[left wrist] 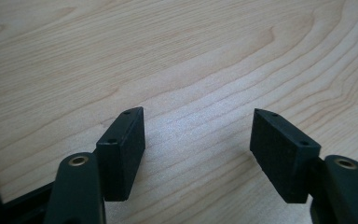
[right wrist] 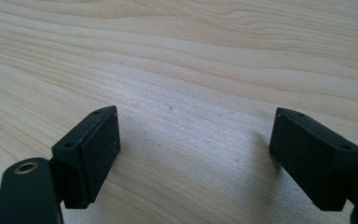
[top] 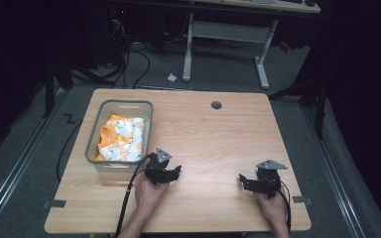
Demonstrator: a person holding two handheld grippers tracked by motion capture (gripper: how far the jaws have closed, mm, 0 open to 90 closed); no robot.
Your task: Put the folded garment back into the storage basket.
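In the high view a wooden table carries a grey bin at its left side, and inside the bin lies a crumpled orange and white cloth. The left gripper rests just beside the bin's near right corner, held in the person's left hand, with its black cable trailing down toward the table's near edge. The right gripper sits well apart from it, near the table's right side, held in the right hand and pointing leftward across the bare wood. Both hands lie low over the near part of the table.

In the left gripper view the left gripper has its two black jaws standing apart, released, with bare wood grain between the pads. A pale strip, too blurred to make out, shows at the far left edge.

In the right gripper view the right gripper is likewise released, its jaws spread wide over the tabletop with bare wood between them
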